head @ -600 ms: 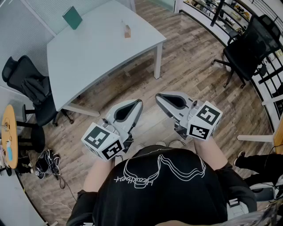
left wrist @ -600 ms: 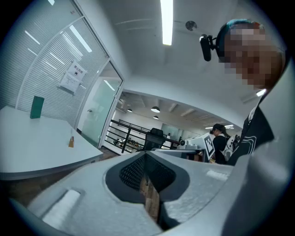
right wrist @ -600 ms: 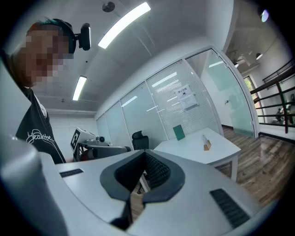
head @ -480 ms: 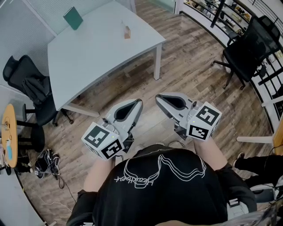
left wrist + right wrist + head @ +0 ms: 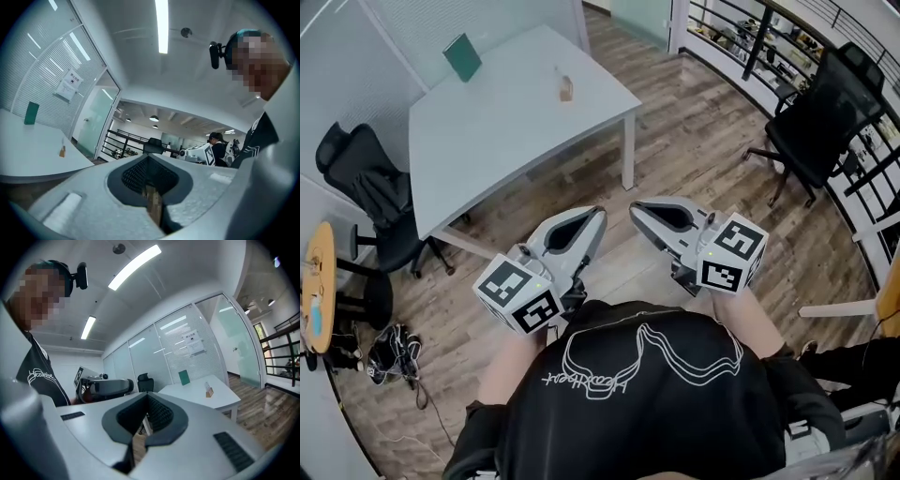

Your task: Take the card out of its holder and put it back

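Observation:
A small wooden card holder (image 5: 566, 87) with a card upright in it stands on the white table (image 5: 516, 131), far ahead of me; it also shows as the card holder (image 5: 62, 151) and the card holder (image 5: 209, 390) in the gripper views. My left gripper (image 5: 598, 214) and right gripper (image 5: 635, 206) hang side by side close to my body, over the wooden floor and short of the table. Both point level toward it. The left gripper (image 5: 152, 206) and right gripper (image 5: 133, 446) are shut, with nothing between their jaws.
A green board (image 5: 462, 56) stands at the table's far edge. A black office chair (image 5: 366, 187) sits at the table's left, another chair (image 5: 820, 112) at the right. A round wooden side table (image 5: 317, 286) and shoes with cables (image 5: 394, 352) lie at the left.
The table and chairs have shifted slightly down and right in the head view. Both grippers keep their places and stay shut.

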The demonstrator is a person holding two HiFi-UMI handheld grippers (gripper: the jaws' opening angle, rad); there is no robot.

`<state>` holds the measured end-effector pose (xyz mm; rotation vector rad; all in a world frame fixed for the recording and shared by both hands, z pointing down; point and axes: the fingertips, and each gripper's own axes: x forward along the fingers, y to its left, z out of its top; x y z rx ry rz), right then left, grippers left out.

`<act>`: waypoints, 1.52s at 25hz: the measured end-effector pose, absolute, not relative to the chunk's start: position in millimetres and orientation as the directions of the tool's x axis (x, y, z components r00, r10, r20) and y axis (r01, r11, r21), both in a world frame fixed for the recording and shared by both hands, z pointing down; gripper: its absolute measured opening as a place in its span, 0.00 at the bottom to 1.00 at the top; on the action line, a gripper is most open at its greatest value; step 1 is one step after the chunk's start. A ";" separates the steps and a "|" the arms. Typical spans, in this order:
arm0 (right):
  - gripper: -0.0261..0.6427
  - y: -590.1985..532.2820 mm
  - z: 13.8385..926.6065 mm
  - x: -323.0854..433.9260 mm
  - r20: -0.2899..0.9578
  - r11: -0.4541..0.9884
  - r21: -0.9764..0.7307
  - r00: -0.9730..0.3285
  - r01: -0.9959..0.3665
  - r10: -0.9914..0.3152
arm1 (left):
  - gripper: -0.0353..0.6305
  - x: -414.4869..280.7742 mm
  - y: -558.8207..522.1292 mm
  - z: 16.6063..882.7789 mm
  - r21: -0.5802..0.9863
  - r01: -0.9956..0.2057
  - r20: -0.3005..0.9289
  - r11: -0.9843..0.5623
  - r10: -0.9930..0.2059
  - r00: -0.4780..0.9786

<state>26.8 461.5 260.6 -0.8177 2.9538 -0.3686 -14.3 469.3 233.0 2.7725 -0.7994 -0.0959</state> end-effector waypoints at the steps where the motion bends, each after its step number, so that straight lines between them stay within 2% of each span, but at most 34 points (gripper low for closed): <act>1: 0.05 460.7 260.1 28.1 0.010 0.833 -0.247 -0.861 -0.495 -0.509 | 0.07 -11.4 467.6 231.9 0.262 -0.511 0.006 -0.818 -0.528 0.849; 6: 0.05 447.9 272.7 35.7 0.014 0.818 -0.285 -0.855 -0.500 -0.518 | 0.07 0.3 448.1 241.8 0.362 -0.459 -0.013 -0.811 -0.497 0.868; 14: 0.05 378.7 301.9 71.2 0.011 0.742 -0.378 -0.804 -0.554 -0.595 | 0.07 13.4 374.8 262.0 0.328 -0.477 -0.011 -0.815 -0.508 0.861; 20: 0.05 291.2 310.1 73.7 0.059 0.731 -0.365 -0.798 -0.576 -0.600 | 0.07 17.0 283.2 267.3 0.356 -0.456 -0.028 -0.816 -0.497 0.867; 29: 0.05 121.1 323.6 51.6 0.105 0.713 -0.431 -0.815 -0.554 -0.570 | 0.07 -5.6 111.5 288.0 0.355 -0.545 0.048 -0.760 -0.567 0.822; 38: 0.05 -3.0 346.8 21.6 0.186 0.717 -0.392 -0.813 -0.577 -0.552 | 0.07 -58.2 -22.4 334.2 0.338 -0.658 0.119 -0.673 -0.663 0.739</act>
